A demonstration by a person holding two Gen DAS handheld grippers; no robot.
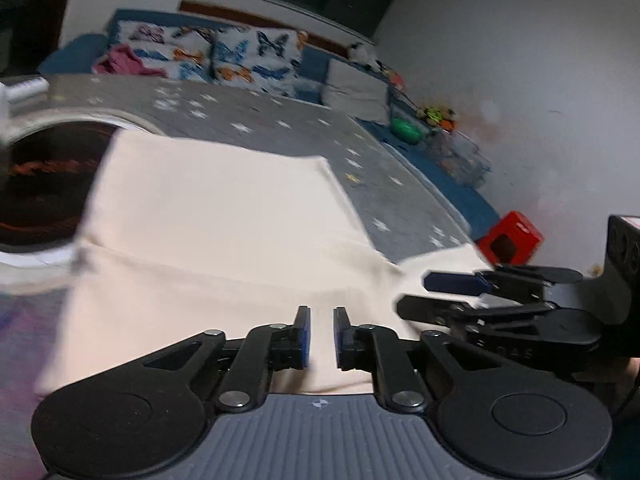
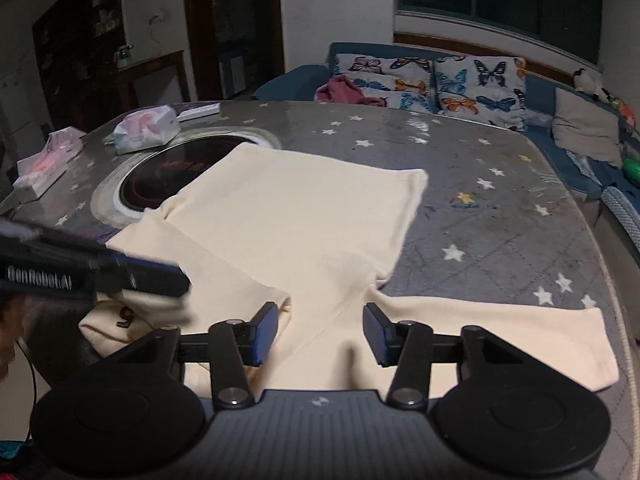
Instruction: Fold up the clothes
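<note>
On the grey table with white stars [image 2: 500, 216], a cream T-shirt [image 2: 304, 216] is lying flat, with its body reaching toward the far side and its two sleeves spreading left and right at the near edge. The far left corner of the shirt is covering part of a round black cooktop [image 2: 152, 184] that is set into the table.

The right gripper [image 2: 320, 330] is hovering over the near part of the shirt, between the two sleeves. Its jaws are standing wide apart and are grasping nothing; the blue pads [image 2: 266, 334] are showing on both sides of the gap.

The left gripper [image 1: 321, 338] is also staying above the near part of the shirt. Its jaws are leaving only a narrow gap, and cream cloth is showing behind this gap, but I cannot tell whether they are pinching the fabric. In the right wrist view this gripper is appearing blurred over the left sleeve.

Two tissue packs [image 2: 146, 132] are lying on the far left of the table. Beyond the table, butterfly cushions [image 2: 432, 80] are leaning on a blue sofa [image 2: 296, 76], and a red box [image 1: 510, 242] is standing near the wall at the right.
</note>
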